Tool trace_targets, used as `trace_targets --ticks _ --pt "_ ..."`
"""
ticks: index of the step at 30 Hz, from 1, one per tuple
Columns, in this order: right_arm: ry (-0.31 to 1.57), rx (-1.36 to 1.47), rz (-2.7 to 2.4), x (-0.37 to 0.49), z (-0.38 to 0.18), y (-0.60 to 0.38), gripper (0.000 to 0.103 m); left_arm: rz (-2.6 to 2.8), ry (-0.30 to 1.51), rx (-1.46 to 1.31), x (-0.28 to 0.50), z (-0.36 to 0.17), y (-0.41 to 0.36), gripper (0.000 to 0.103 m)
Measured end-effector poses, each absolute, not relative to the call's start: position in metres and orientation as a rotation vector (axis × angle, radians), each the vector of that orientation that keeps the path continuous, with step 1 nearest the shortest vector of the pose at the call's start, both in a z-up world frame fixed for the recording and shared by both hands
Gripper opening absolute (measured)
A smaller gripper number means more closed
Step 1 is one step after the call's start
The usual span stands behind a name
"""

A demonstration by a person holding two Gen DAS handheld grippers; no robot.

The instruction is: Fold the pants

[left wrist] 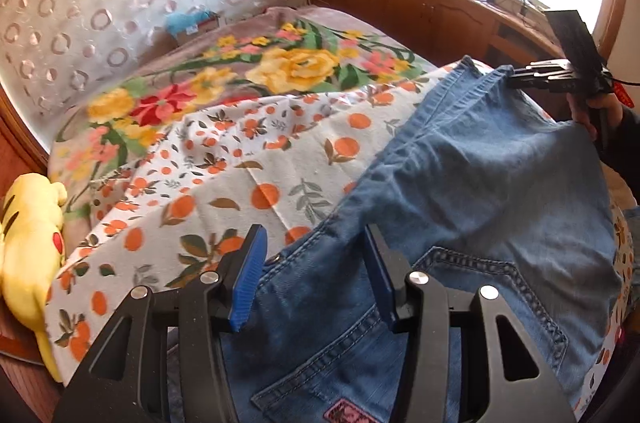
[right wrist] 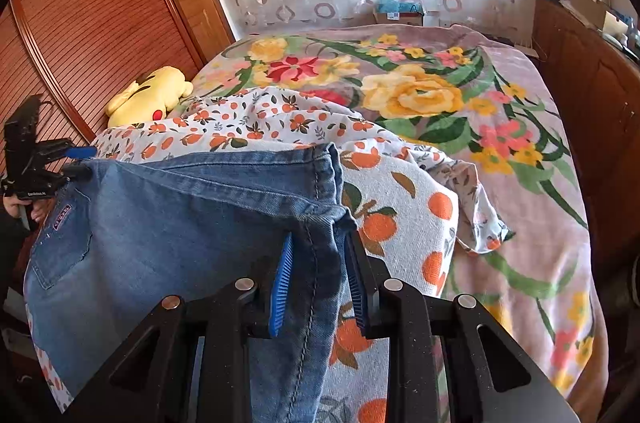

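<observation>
While the blue jeans (left wrist: 472, 183) are lying stretched across the orange-print cloth (left wrist: 224, 159) on the bed (right wrist: 532, 159), both grippers are holding them at opposite ends. In the left wrist view, the left gripper (left wrist: 316, 275) is straddling the waist end near the back pocket, its blue-padded fingers (left wrist: 248, 279) standing apart with denim bunched between them; whether the pads are actually pressing on the fabric I cannot tell. In the right wrist view the same gripper (right wrist: 76, 161) is showing at the far left edge, with the jeans' corner sitting at its tips and a hand (right wrist: 24, 211) wrapped round its handle.

The right gripper (right wrist: 320, 279) is clamping the hem end of the legs (right wrist: 320, 191), its fingers (right wrist: 282, 283) closing narrowly on a fold of denim along the seam. From the left wrist view it (left wrist: 516, 79) is pinching the hem at the far edge of the jeans.

A floral blanket (right wrist: 440, 91) is covering the bed beneath the printed cloth, and a yellow plush toy (right wrist: 148, 95) is resting against the wooden wardrobe (right wrist: 80, 23).
</observation>
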State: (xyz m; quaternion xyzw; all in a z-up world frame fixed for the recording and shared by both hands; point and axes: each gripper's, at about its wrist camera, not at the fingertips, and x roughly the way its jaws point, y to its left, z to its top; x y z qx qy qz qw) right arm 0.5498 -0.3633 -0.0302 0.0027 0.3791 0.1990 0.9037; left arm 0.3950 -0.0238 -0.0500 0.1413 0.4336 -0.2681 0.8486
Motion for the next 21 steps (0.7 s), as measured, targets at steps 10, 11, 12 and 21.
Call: trace_targets --ticks 10,11,12,21 --pt "0.731 -0.011 0.428 0.539 -0.026 -0.359 0.007 -0.588 0.876 0.295 0.378 -0.048 -0.029 0.009" --pt "0.706 -0.008 0.432 0.533 -0.02 -0.359 0.006 -0.594 0.866 0.287 0.376 -0.043 -0.028 0.008" --pt "0.685 -0.01 0.424 0.529 -0.015 -0.359 0.005 -0.589 0.855 0.282 0.375 -0.039 -0.026 0.008" --pt "0.717 -0.004 0.312 0.564 -0.002 -0.347 0.006 -0.514 0.857 0.242 0.402 -0.046 -0.022 0.008"
